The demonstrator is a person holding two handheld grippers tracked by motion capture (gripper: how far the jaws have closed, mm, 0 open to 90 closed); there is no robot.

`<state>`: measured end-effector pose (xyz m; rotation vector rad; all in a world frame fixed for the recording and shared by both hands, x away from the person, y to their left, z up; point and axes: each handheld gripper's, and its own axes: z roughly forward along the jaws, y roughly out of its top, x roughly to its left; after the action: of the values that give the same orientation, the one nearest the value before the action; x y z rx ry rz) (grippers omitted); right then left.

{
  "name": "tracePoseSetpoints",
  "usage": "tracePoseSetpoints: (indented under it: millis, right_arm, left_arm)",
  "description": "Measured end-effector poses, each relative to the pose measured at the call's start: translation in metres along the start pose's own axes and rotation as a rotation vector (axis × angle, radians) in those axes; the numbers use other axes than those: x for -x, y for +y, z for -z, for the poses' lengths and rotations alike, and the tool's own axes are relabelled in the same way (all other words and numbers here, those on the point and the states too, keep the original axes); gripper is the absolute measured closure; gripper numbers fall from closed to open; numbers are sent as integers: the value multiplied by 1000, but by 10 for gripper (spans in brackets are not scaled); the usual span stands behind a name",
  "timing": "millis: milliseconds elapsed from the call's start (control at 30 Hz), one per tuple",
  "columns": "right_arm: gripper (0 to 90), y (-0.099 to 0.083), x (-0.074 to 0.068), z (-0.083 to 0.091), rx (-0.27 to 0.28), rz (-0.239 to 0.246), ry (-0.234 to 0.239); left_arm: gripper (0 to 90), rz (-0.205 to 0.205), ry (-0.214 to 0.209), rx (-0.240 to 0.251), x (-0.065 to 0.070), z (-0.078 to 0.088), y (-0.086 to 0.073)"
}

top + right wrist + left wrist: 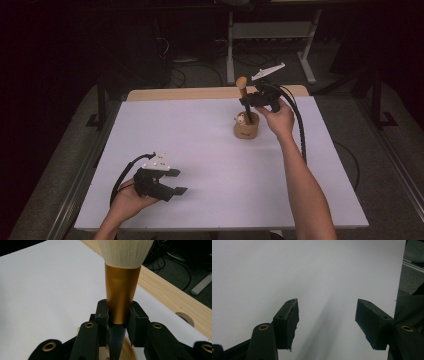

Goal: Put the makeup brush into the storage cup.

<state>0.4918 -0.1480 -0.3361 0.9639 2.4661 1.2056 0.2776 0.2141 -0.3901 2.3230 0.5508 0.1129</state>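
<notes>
Makeup brush (121, 290) stands pinched at its gold ferrule by our right gripper (253, 99), handle down in the wooden holder (246, 128) (far side of the table (210, 150)). Our left gripper (175, 181) rests spread, empty. Any sideways tug could topple the holder.

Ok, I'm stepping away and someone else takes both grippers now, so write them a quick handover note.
Right gripper: shut on the makeup brush, at the foot of its gold ferrule, bristles up, handle reaching down into the wooden holder.
Left gripper: open, empty, low over the near left of the white table.
Holder: far right part of the table, upright, a small figure at its rim.
Done: brush gripped over the holder.
Left: whether it is going in or coming out is unclear; finish that move, then release.
</notes>
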Motion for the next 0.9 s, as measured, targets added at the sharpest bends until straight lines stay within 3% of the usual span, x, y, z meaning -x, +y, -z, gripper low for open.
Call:
tracePoseSetpoints:
  millis: [200,900]
  right_arm:
    - [718,-7,-1,-1,17,-1,-8]
    - [710,-33,-9,-11,-19,-8,-26]
  left_arm:
    - [348,3,-2,1,1,-1,0]
    - [346,-6,-1,-9,0,-2,0]
